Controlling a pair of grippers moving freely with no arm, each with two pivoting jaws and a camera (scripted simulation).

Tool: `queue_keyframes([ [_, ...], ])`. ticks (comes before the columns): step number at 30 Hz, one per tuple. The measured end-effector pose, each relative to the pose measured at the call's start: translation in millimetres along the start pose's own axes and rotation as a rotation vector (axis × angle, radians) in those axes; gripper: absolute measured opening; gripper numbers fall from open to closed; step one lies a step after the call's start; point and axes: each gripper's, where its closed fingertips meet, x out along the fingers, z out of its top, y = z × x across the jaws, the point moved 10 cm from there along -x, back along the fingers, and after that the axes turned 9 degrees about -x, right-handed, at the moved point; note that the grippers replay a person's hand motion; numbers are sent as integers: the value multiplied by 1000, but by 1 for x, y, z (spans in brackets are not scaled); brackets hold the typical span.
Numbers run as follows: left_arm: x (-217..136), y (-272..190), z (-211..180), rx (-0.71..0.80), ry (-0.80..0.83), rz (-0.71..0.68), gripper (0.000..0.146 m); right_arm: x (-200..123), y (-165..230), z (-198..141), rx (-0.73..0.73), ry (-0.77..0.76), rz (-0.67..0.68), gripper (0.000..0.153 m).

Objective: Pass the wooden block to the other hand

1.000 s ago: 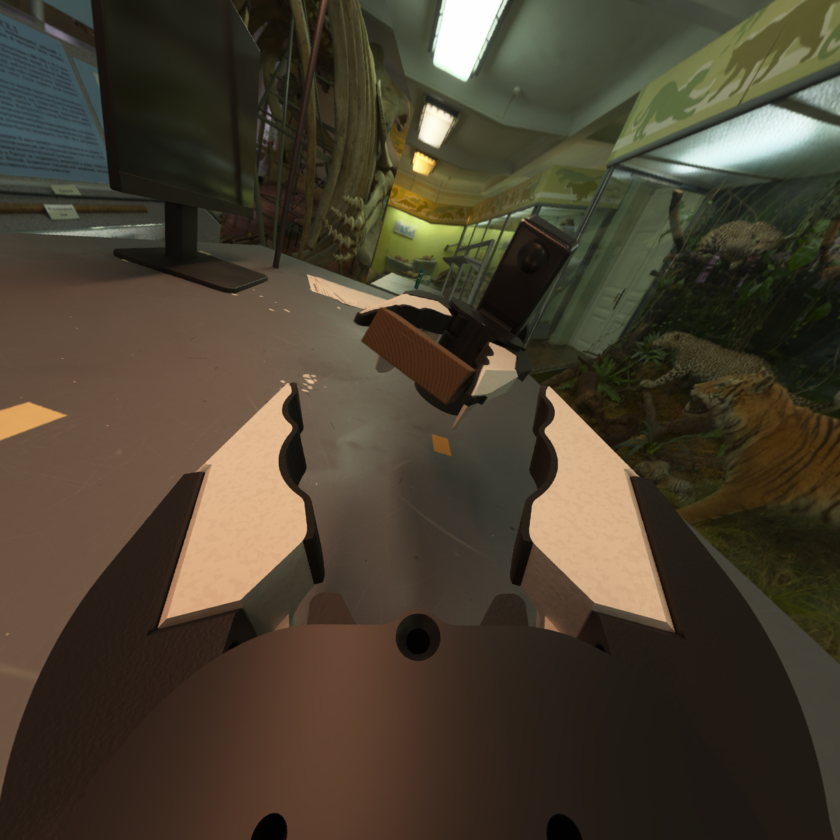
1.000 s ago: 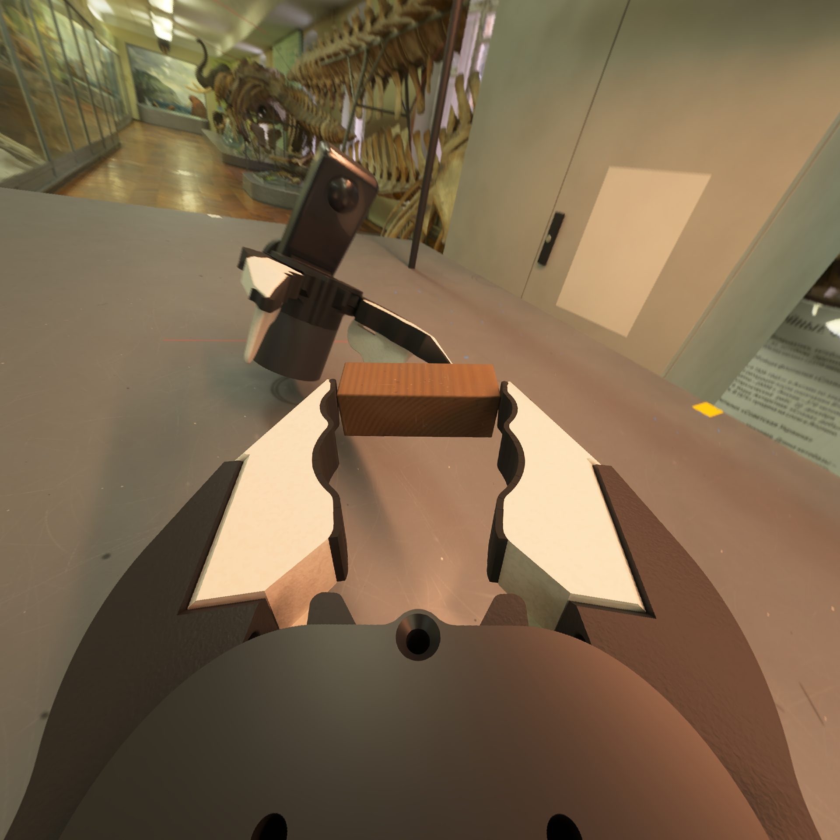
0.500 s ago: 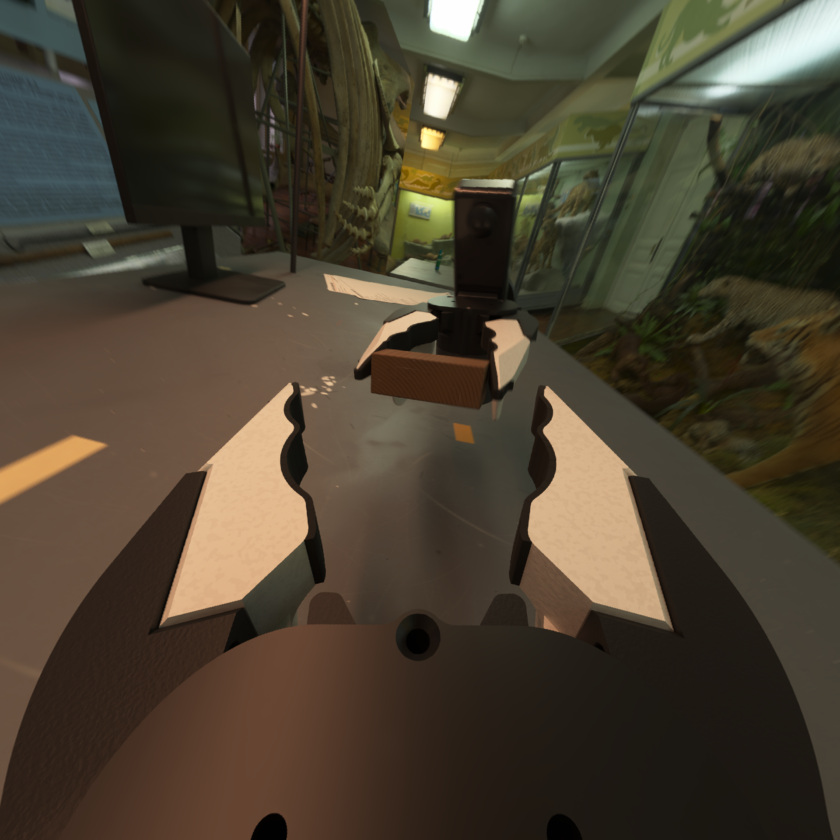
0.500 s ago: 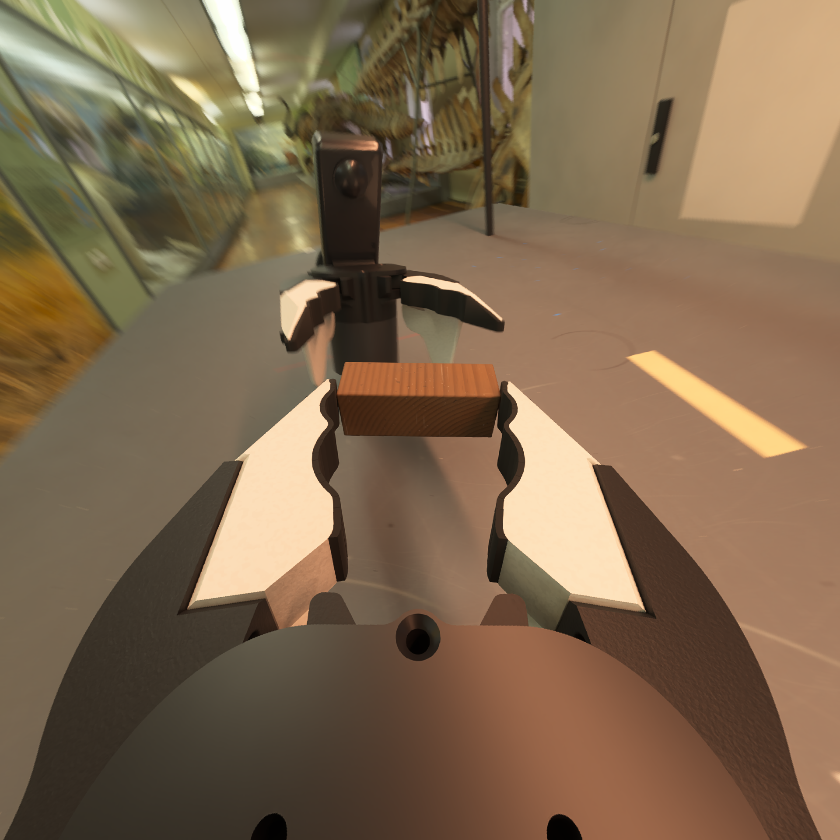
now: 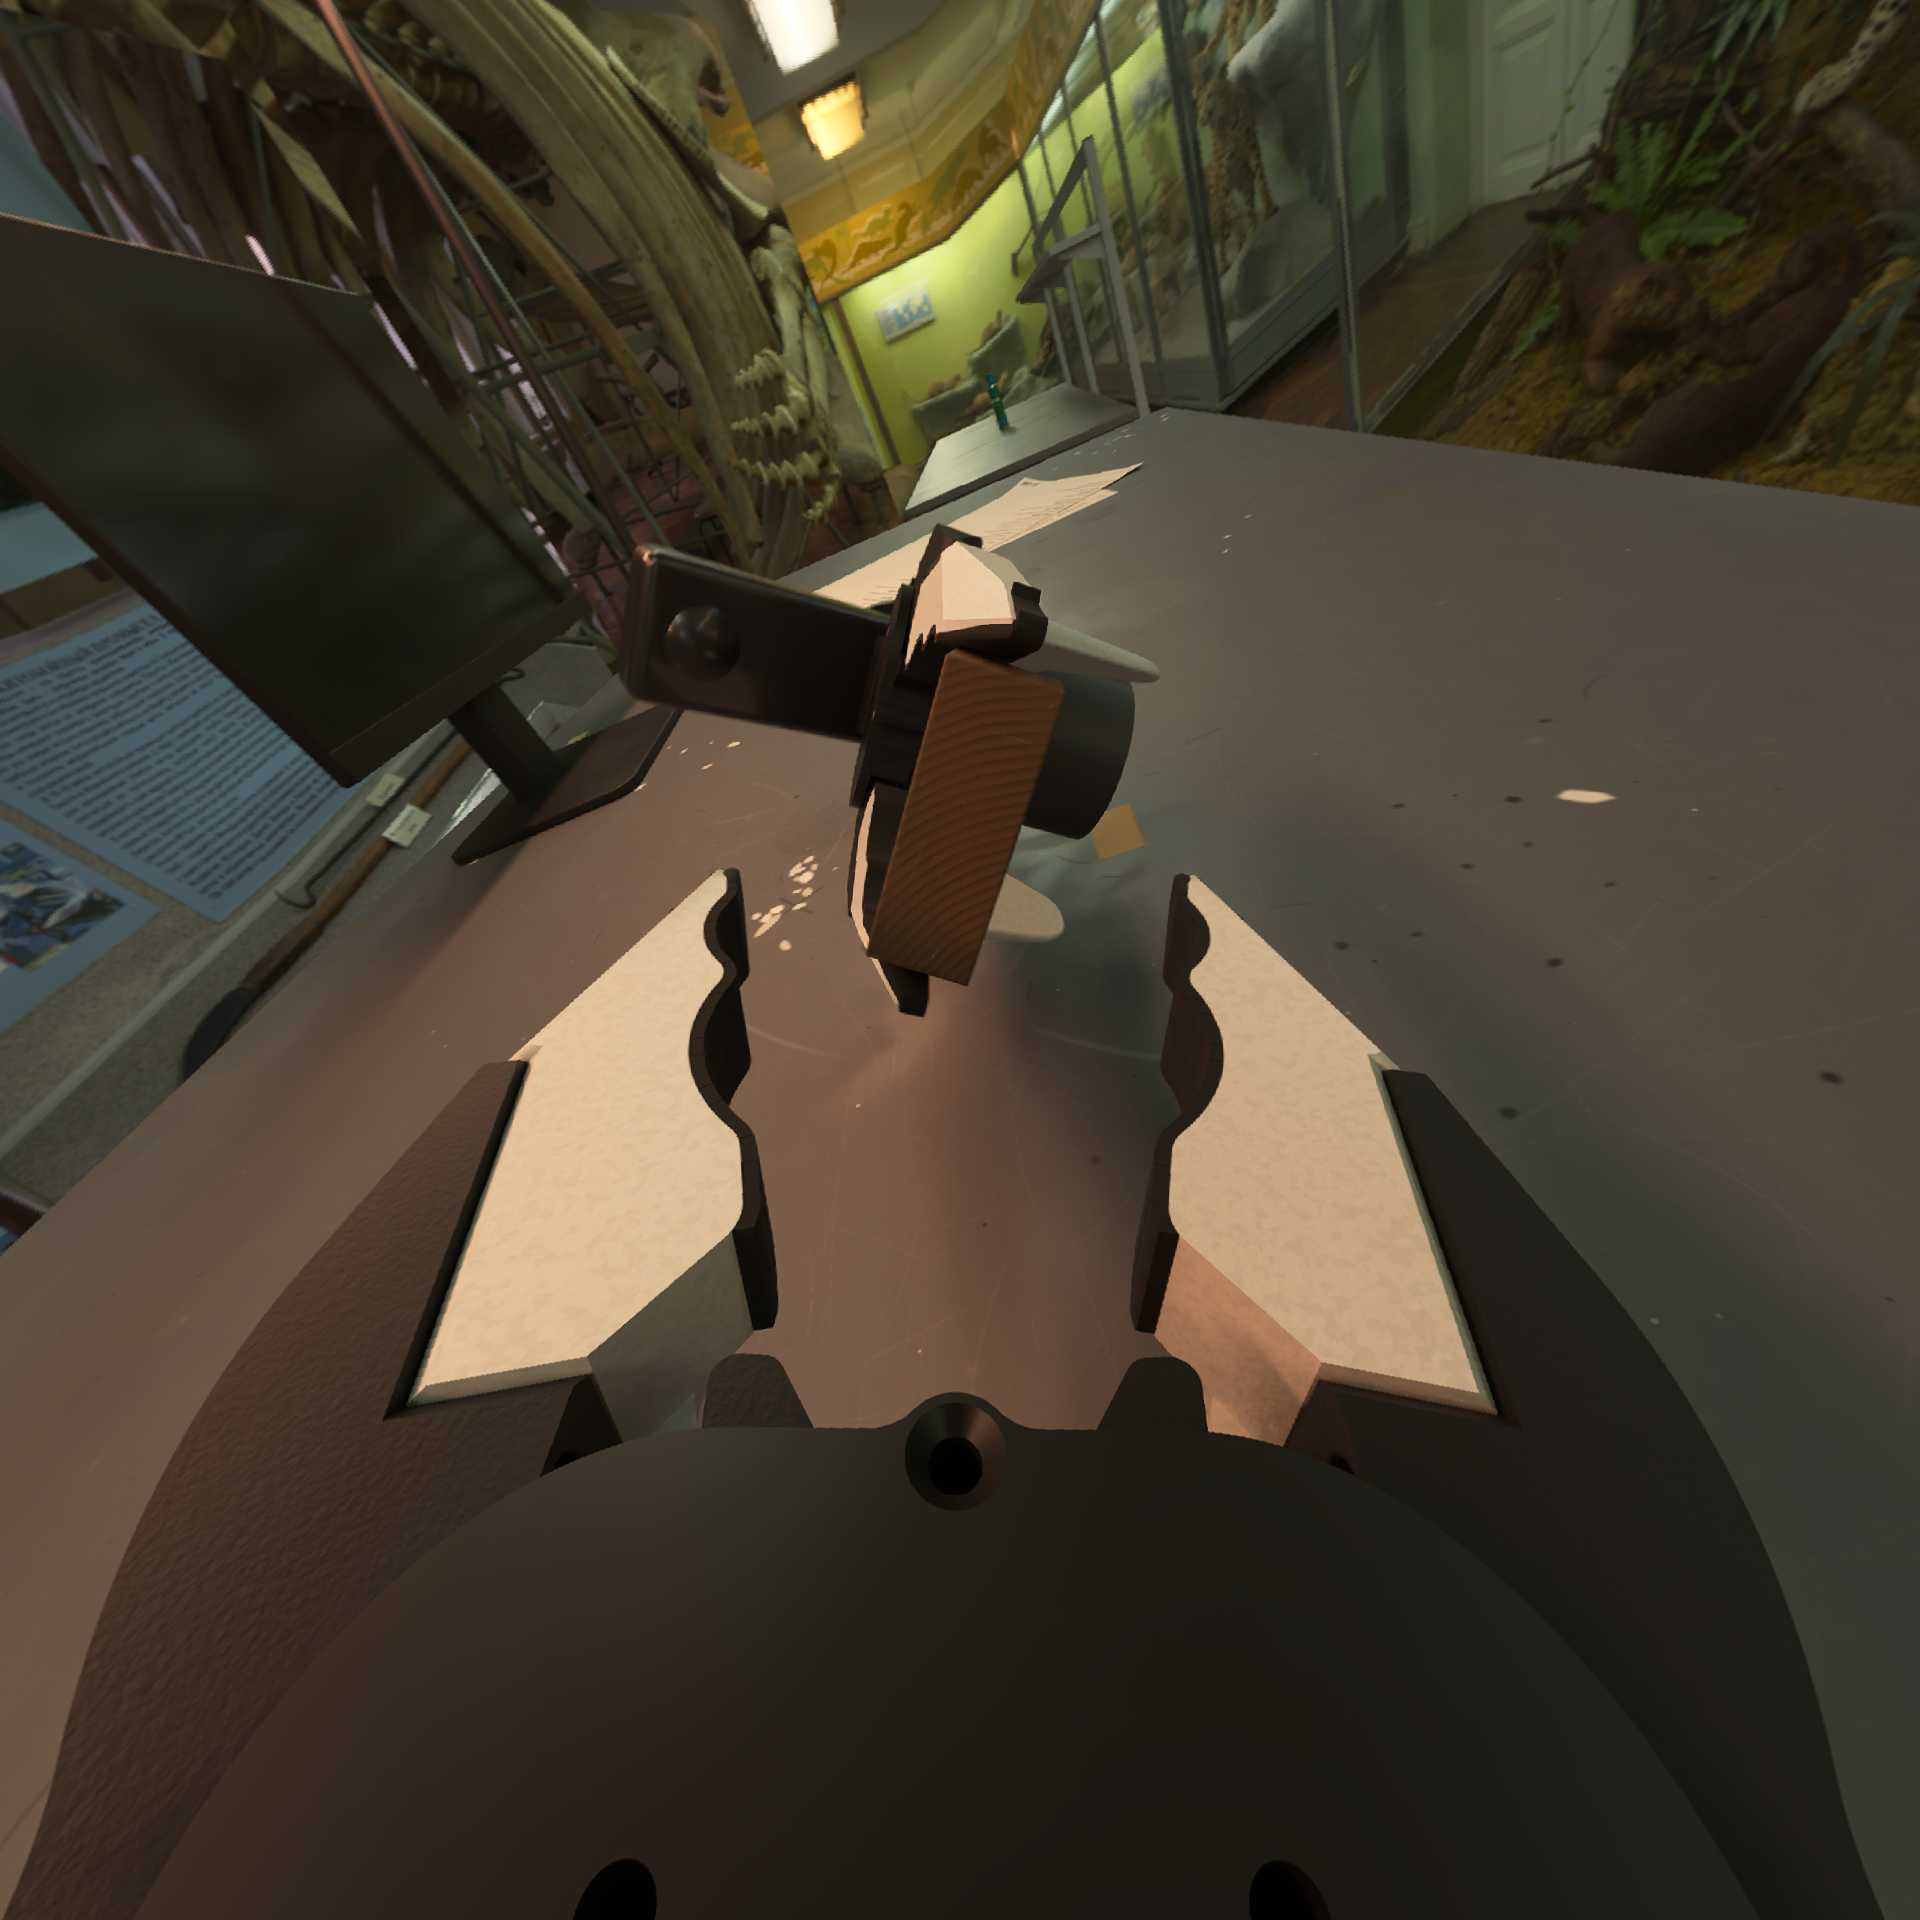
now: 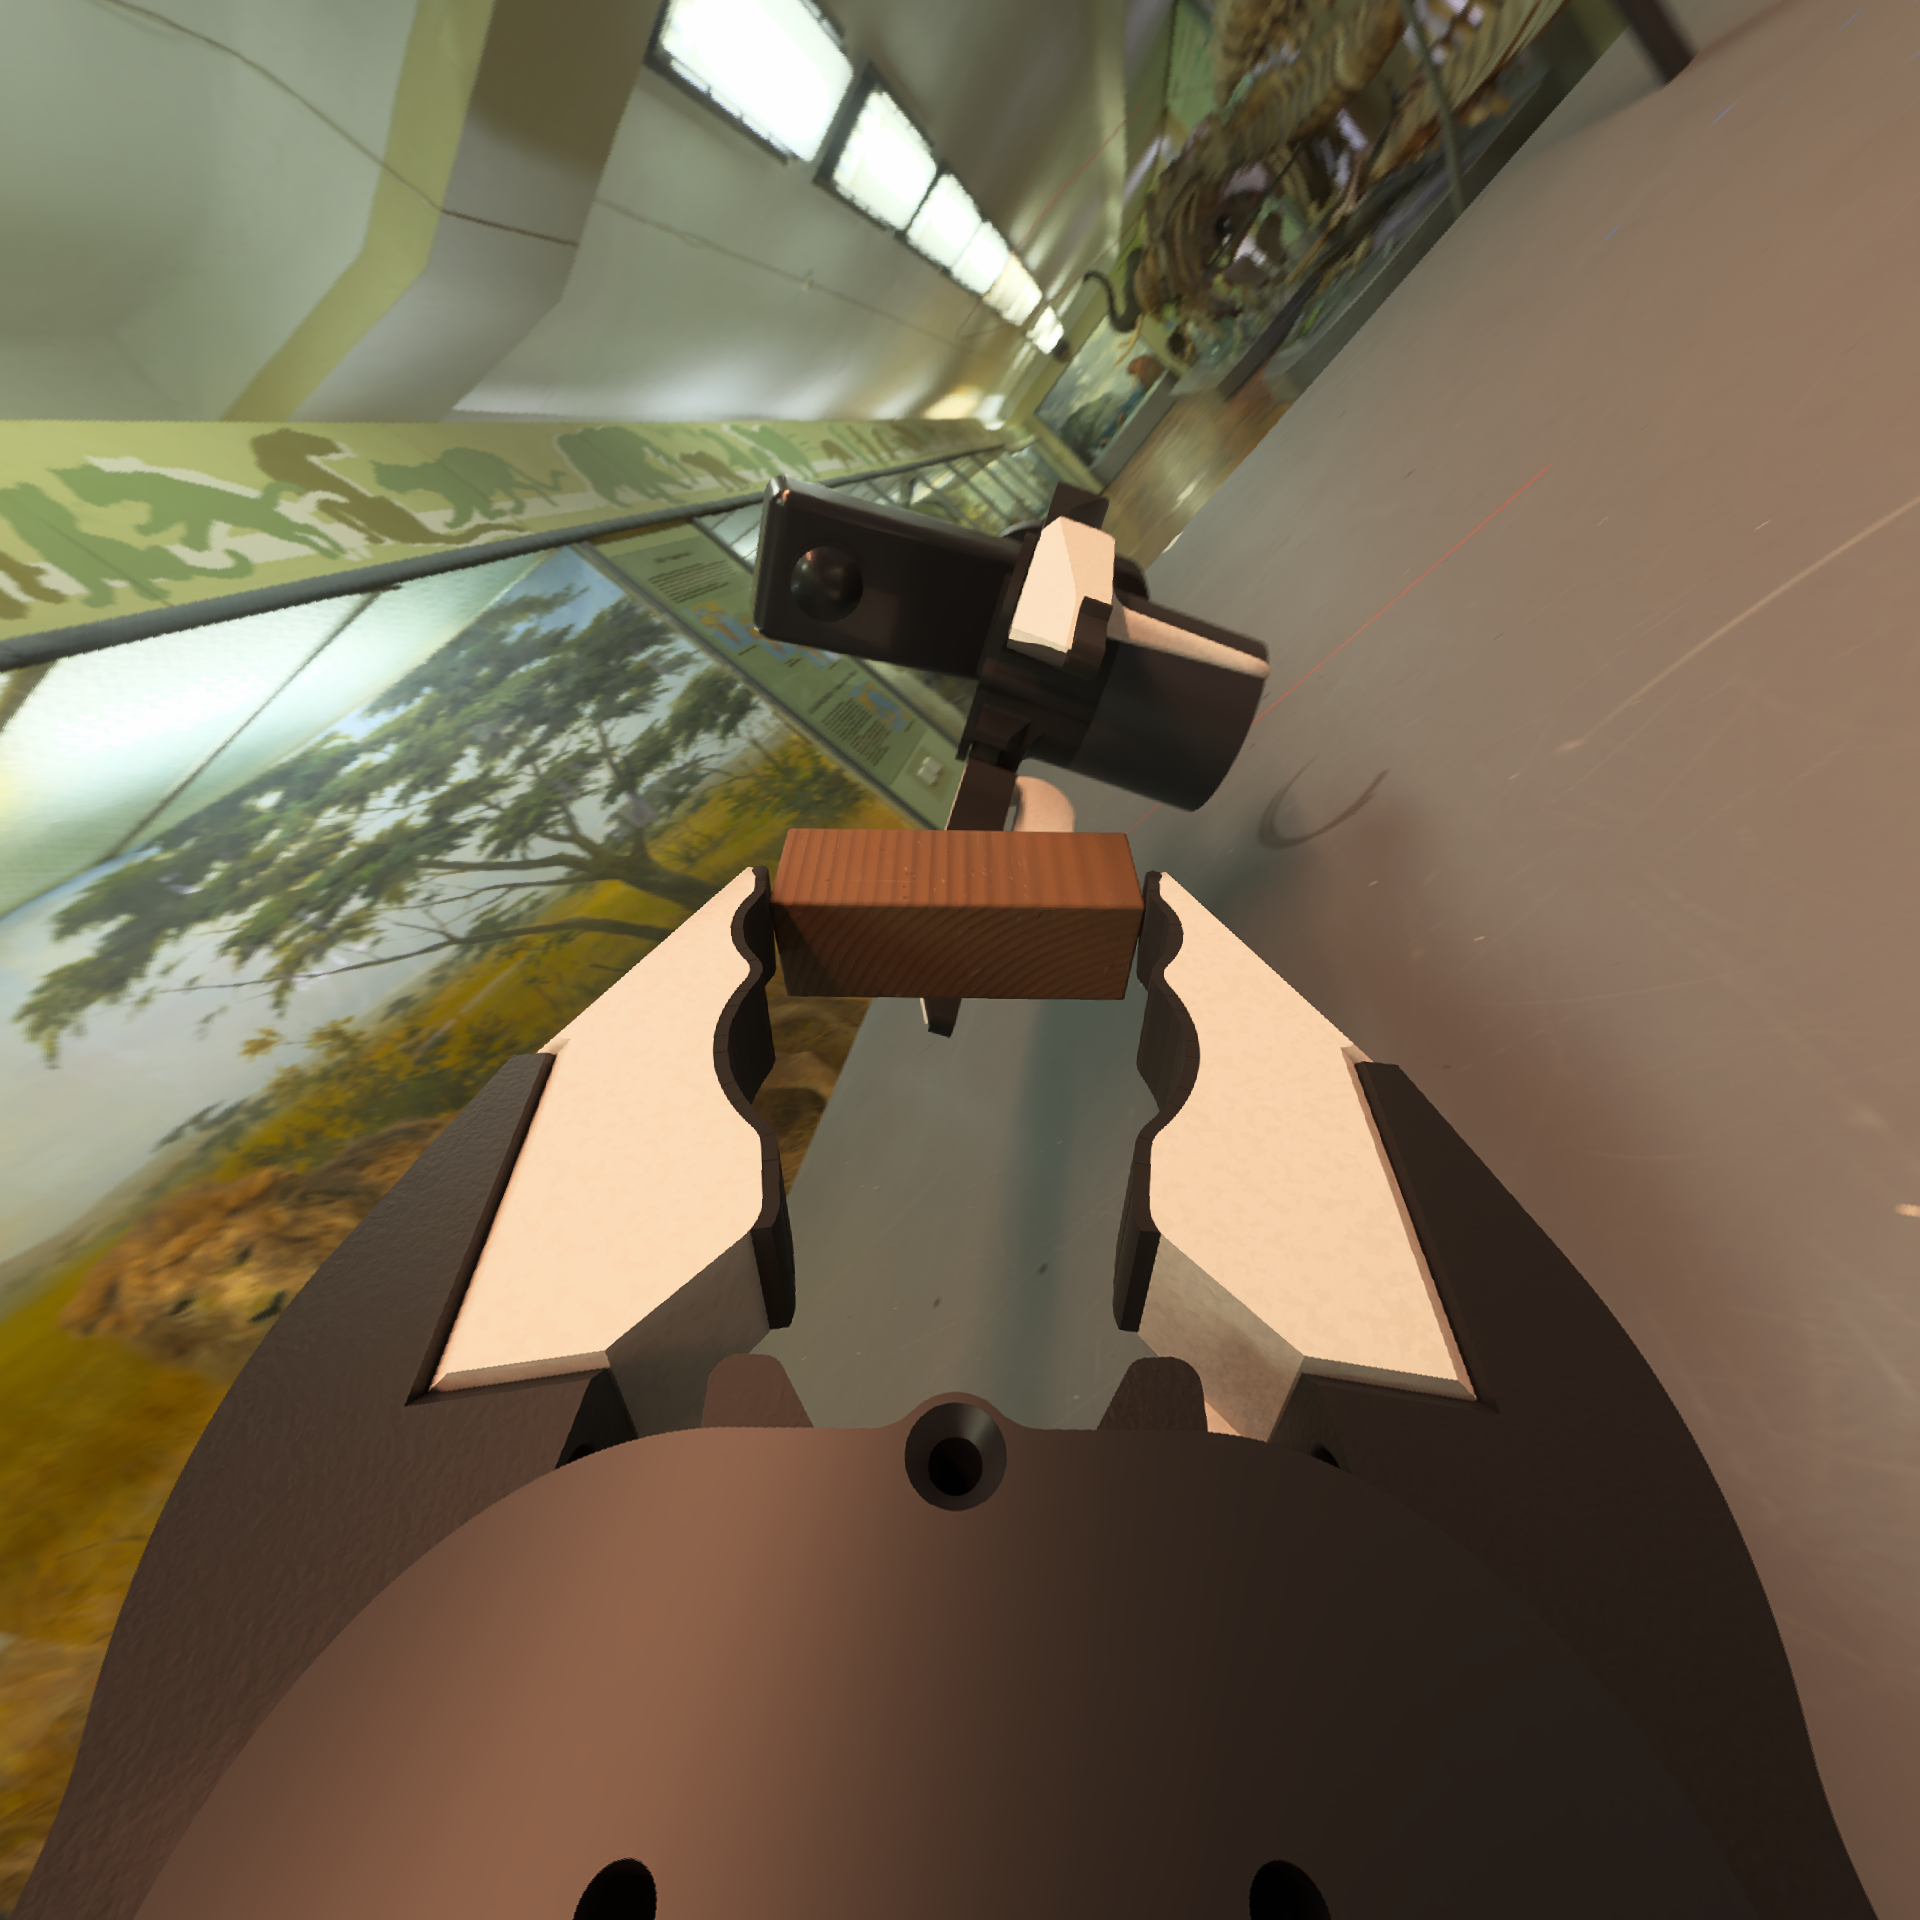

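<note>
Rolled roughly a quarter turn since half a second ago: right gripper point(image 6: 956, 925), jaws pinching the wooden block point(image 5: 961, 810) by its ends, long axis now near upright, faces exposed for transfer. Left gripper point(image 5: 951, 971): jaws spread, just short of block, above worktop point(image 5: 1558, 623). No containers visible.

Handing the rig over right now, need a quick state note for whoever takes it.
Right gripper: shut on the block, holding it by its ends above the table.
Left gripper: open, empty, facing the block with a gap between them.
Done: block lifted and presented, rolled so it stands on end in the left view.
Left: move the left gripper in, close on the block's middle, then open the right.
</note>
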Motion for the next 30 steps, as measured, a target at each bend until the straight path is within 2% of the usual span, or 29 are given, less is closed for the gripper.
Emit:
queue_keyframes([
  [5,1,-7,2,17,-22,-50,66,11,-2,-7,98,29,64,71],
  [10,9,-14,-1,30,17,-63,59,15,-5,-12,178,41,94,71],
  [14,12,-16,-2,22,24,-39,52,19,-5,-14,185,50,104,71],
  [23,11,-16,-1,30,0,-34,25,20,-4,-15,196,26,115,71],
  [30,10,-15,2,17,-1,6,26,20,-3,-12,145,-10,107,71],
])
